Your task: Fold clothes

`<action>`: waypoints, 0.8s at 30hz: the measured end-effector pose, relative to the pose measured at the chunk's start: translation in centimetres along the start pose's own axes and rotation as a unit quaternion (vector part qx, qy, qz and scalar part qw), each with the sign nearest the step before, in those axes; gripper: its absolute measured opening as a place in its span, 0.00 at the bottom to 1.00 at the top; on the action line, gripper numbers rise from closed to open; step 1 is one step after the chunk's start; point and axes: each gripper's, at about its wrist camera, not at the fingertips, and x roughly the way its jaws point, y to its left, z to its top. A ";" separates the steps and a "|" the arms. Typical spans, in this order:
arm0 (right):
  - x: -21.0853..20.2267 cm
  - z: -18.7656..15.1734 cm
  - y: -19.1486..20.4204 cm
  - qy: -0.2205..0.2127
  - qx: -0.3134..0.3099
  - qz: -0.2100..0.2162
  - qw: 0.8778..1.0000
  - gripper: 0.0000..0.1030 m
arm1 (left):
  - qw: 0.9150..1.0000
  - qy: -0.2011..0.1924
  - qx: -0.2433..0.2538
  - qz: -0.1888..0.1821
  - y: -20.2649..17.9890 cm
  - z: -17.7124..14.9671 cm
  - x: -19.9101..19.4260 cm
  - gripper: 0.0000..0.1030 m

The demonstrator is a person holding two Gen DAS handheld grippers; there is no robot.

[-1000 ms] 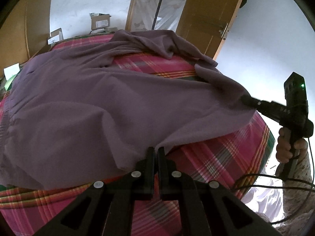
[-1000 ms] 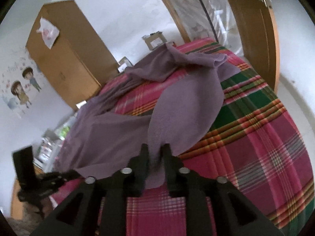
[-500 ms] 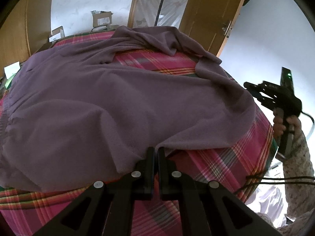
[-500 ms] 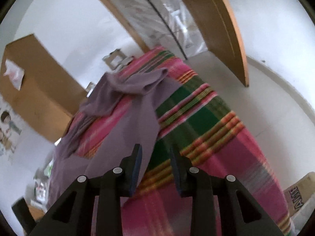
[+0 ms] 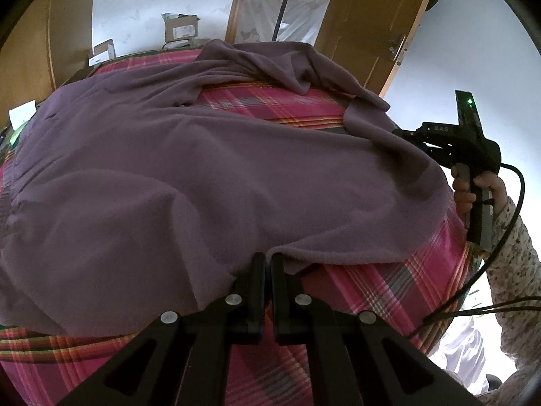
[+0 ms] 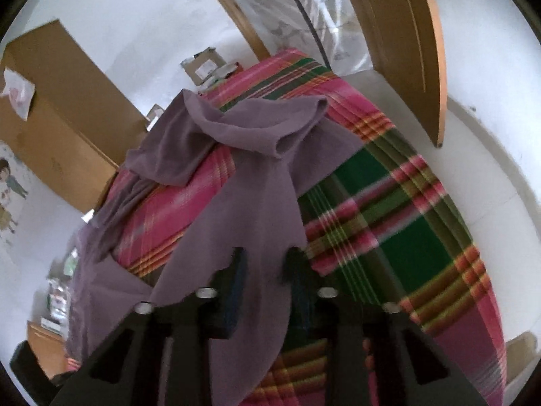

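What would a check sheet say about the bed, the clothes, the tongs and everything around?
Surface: plaid bedcover, partly covered.
Job's things: purple garment spread out, far part bunched.
Clutter: cardboard boxes by far wall.
Grippers: left tongs shut on garment's hem; right tongs open, just been closing, cloth between them.
Cables: black cable hangs from right handle.
Surroundings: wooden door, wardrobe, white walls.

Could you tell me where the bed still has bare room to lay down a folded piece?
The plaid bedspread is bare right of the purple garment, toward the wooden door. A narrower bare strip runs along the near edge beside the left gripper. A small patch shows between the garment's bunched far folds. Elsewhere the garment covers the bed.
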 end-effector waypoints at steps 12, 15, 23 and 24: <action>-5.2 1.0 -1.9 -0.096 0.021 -0.034 0.995 0.05 | 0.999 -0.021 0.023 -0.005 -1.6 0.6 -1.2 0.03; -7.1 1.1 -2.6 -0.120 0.020 -0.056 0.991 0.05 | 0.999 -0.021 0.036 -0.009 -2.4 0.7 -1.3 0.03; -10.6 1.0 -5.1 -0.165 0.028 -0.103 0.981 0.05 | 0.998 -0.010 0.055 -0.022 -3.9 0.4 -0.9 0.03; -11.1 0.8 -5.5 -0.170 0.033 -0.108 0.979 0.05 | 0.998 -0.008 0.057 -0.024 -4.0 0.4 -0.8 0.03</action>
